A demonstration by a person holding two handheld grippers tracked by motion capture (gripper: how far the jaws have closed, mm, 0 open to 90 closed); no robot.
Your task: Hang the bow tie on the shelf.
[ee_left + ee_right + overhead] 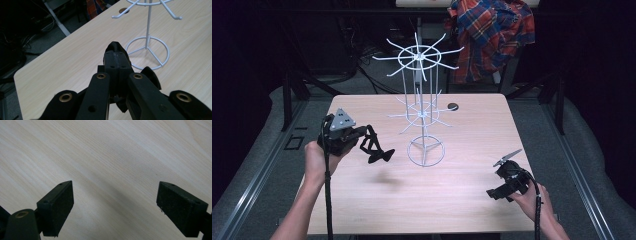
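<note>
- Looking at the centre of the high view, we see a white wire rack [422, 100]: a thin upright post on a ring-shaped base with three spokes, and two tiers of hooked arms fanning out, the larger at the top.
- We find the rack standing upright on the pale wooden table [462, 200], a little above the middle of that frame, with a dark round hole [453, 106] in the tabletop just to its right.
- In the left gripper view the rack's ring base [150, 52] sits at upper right, ahead of the jaws and apart from them.
- We see the left gripper [381, 156] at centre left of the high view, held above the table by a hand [315, 159], casting a shadow on the wood beneath.
- Its jaws are pressed together with nothing between them.
- We see the right gripper [508, 159] at lower right of the high view, close to the tabletop.
- Its jaws stand wide apart over bare wood, holding nothing.
</note>
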